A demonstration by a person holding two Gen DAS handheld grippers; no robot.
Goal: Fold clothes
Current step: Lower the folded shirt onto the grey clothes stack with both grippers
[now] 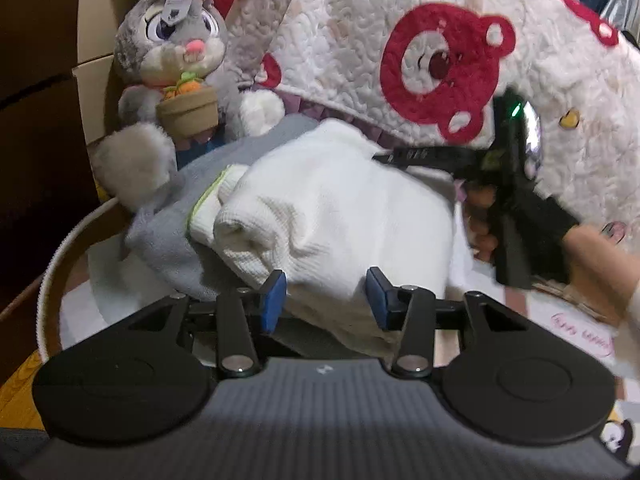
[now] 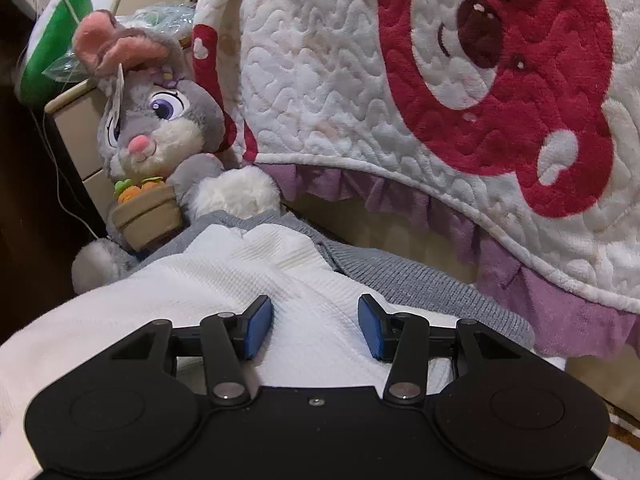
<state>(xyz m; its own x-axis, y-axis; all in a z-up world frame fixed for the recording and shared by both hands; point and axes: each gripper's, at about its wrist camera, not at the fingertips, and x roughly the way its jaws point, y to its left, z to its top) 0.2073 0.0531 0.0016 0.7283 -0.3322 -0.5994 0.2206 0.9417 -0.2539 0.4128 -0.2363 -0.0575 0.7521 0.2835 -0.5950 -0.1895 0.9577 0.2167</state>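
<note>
**Soft white knit, bundled and waiting**

The white garment [image 1: 332, 216] lies bunched on a grey garment [image 1: 168, 236], before a plush rabbit [image 1: 172, 52]. It looks light, limp and stretchy; pinching a hem edge seems best. Left hand-held gripper [image 1: 326, 300] and right hand-held gripper [image 2: 316, 328] both gape, holding nothing. No legible labels.

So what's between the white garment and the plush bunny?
The grey knit garment lies between the white garment and the plush bunny, under the white one; both wrist views show it.
</note>
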